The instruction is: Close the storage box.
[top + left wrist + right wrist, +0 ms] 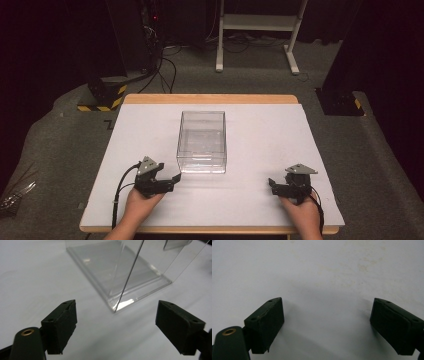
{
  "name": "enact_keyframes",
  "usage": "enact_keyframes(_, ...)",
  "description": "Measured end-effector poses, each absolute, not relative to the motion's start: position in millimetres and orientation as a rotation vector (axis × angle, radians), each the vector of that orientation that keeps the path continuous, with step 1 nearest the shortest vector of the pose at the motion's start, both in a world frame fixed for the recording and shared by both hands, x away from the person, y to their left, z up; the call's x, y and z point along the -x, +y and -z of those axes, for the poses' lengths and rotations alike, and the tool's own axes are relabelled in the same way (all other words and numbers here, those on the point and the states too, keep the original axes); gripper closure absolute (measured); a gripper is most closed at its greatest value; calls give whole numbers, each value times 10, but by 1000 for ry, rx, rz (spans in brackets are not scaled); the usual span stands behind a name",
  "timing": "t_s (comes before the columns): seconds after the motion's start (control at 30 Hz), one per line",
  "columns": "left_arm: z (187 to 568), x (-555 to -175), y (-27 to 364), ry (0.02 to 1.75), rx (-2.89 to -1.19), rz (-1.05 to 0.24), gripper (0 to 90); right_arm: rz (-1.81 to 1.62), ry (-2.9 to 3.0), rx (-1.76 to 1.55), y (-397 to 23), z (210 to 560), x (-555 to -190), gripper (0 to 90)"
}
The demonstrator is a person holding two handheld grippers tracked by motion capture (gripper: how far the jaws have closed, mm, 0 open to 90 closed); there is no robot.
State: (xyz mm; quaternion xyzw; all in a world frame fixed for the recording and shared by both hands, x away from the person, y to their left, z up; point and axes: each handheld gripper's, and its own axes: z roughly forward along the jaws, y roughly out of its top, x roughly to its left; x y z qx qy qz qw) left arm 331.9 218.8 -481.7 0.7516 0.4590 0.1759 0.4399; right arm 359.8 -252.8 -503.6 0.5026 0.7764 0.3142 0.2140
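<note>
I am holding both the left gripper (172,180) and the right gripper (272,184) with jaws spread and empty while the clear box (202,141) is sitting untouched mid-table, so nothing seems begun.

Clear box (201,142) just beyond left tongs (173,179)

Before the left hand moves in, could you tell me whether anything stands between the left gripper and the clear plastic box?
Nothing visible does. The left gripper, jaws open, faces the near corner of the clear rectangular plastic box, with bare white table surface between them.
</note>
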Motion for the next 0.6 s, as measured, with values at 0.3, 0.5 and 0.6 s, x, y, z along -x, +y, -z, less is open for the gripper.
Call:
enact_keyframes(0.3,5033,-3132,2780,1262,-2000,-534,152,-872,2153,-1394,-2527,5037,-3597,118)
enact_keyframes(0.5,5087,-3156,2773,1256,-2046,-555,104,-879,2150,-1394,-2530,5038,-3597,121)
enact_keyframes(0.6,5092,-3145,2776,1262,-2038,-552,109,-871,2149,-1386,-2524,5038,-3592,124)
